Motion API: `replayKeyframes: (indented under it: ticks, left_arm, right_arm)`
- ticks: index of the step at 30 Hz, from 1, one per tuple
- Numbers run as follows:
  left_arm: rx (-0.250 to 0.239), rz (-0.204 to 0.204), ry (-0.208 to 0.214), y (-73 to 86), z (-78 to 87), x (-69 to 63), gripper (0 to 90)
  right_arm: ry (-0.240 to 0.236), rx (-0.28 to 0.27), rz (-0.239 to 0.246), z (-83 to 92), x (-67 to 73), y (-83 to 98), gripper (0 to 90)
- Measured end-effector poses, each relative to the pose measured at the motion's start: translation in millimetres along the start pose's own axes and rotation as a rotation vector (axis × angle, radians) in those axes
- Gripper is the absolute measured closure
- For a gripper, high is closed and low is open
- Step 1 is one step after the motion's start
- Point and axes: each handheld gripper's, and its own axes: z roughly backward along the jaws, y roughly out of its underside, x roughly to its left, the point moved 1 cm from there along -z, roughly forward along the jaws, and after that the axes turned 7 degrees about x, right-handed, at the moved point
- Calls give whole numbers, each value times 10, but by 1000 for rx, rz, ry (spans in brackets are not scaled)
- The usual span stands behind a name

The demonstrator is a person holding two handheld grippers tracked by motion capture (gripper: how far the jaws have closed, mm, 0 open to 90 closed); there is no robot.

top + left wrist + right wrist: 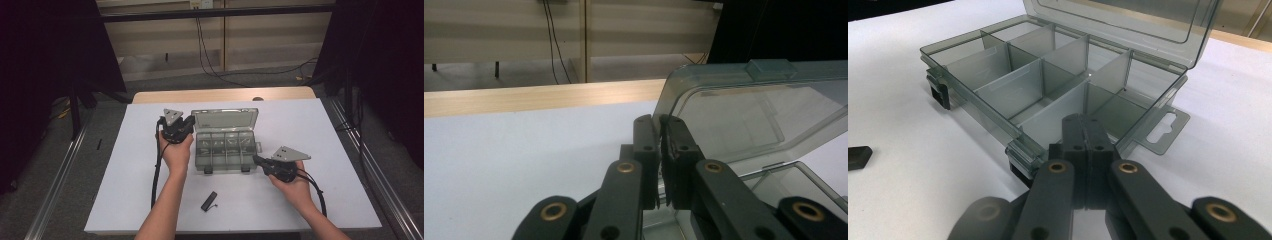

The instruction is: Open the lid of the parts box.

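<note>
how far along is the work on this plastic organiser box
Done: the box's clear lid stands open, and its compartments look empty. In hand: the left hand-held gripper is shut on the lid's edge; the right hand-held gripper is shut at the box's front corner. Left: apparently filling or closing.

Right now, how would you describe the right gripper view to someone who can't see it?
A clear smoky plastic organizer box sits open on a white table, its lid raised and its compartments empty. The right gripper, jaws shut, points at the box's near corner by a latch.
</note>
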Motion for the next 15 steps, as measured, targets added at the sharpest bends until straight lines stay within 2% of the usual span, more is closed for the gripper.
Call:
replayKeyframes:
  ticks: [15]
  left_arm:
    - [0, 13, -7, -50, -58, 8, 864]
  right_arm:
    - [1, 0, -2, -1, -2, -1, 900]
